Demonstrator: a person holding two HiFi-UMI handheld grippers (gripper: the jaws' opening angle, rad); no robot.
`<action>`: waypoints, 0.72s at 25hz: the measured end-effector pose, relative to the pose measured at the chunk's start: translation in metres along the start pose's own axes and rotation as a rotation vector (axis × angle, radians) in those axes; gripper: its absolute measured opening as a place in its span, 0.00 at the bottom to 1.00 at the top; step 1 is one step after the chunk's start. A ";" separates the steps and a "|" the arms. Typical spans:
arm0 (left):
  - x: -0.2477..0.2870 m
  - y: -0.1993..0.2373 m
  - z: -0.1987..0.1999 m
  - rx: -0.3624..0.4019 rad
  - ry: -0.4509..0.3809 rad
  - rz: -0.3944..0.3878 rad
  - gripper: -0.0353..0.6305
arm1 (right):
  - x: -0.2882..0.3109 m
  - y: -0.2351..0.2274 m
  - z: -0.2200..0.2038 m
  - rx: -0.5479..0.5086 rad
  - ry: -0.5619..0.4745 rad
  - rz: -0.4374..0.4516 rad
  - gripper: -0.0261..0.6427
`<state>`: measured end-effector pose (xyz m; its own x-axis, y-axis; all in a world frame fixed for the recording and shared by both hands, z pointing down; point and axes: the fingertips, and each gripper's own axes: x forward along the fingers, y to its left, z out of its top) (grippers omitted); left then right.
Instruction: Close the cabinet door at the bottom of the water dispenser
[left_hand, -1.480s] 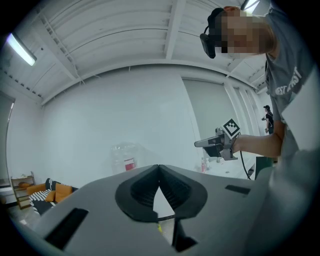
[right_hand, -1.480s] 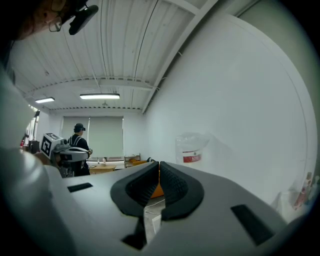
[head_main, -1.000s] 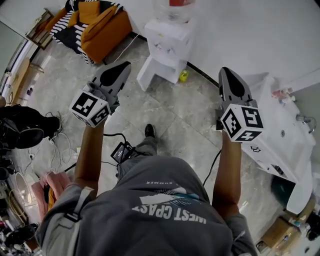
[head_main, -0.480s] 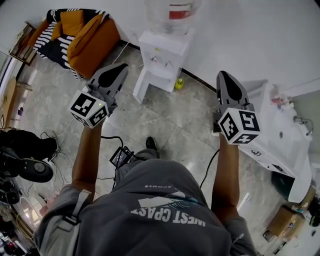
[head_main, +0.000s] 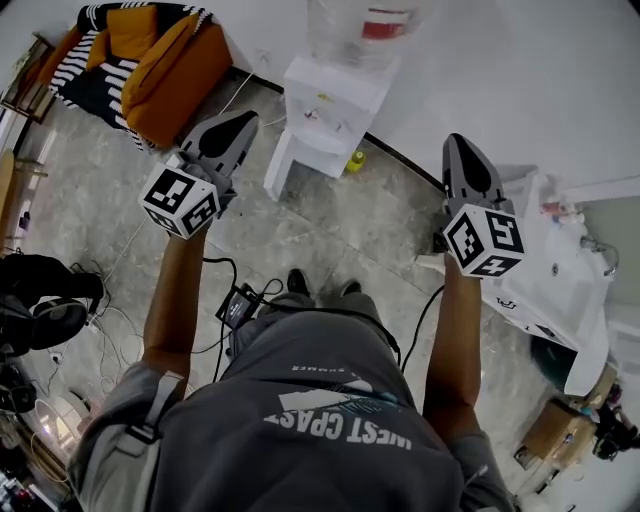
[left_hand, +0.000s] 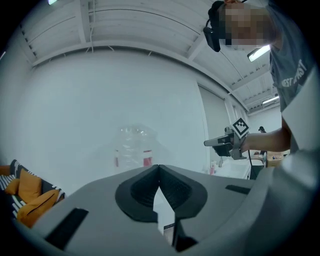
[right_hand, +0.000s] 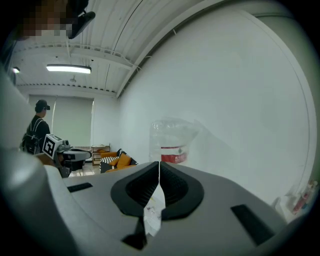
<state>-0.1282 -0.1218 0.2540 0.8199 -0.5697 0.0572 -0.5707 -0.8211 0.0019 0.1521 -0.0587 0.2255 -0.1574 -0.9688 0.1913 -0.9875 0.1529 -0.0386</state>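
- A pale marble-tiled floor (head_main: 330, 225) and a white wall (head_main: 520, 70) are seen from above in the head view. An orange armchair (head_main: 165, 60) with a striped throw is placed at the upper left, and a white sink unit (head_main: 545, 275) at the right edge.
- The white water dispenser (head_main: 335, 95) is set against the wall at the top centre. A clear water bottle (head_main: 365, 22) with a red label is mounted on it.
- The cabinet door (head_main: 283, 160) at the dispenser's bottom is swung open and angled out toward the lower left. A small yellow object (head_main: 357, 160) is seen on the floor just right of the base.
- The left gripper (head_main: 250, 122) is pointed toward the top of the frame, just left of the open door and apart from it. In the left gripper view its jaws are pressed together with nothing between them.
- The right gripper (head_main: 452, 142) is held right of centre, well apart from the dispenser and near the sink unit. In the right gripper view its jaws are likewise pressed together and empty.
- A black device (head_main: 238, 305) with cables is seen on the floor at the centre, beside the person's feet.
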 end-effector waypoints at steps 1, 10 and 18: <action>0.000 0.005 -0.003 -0.008 0.003 0.008 0.07 | 0.005 0.000 -0.001 -0.001 0.004 0.002 0.08; 0.026 0.041 -0.046 -0.040 0.071 0.047 0.07 | 0.069 -0.019 -0.035 0.032 0.041 0.026 0.08; 0.051 0.073 -0.106 -0.091 0.169 0.090 0.07 | 0.124 -0.035 -0.083 0.067 0.105 0.058 0.08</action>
<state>-0.1329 -0.2073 0.3633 0.7501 -0.6208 0.2281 -0.6497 -0.7561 0.0788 0.1663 -0.1685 0.3319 -0.2181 -0.9323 0.2886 -0.9744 0.1916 -0.1173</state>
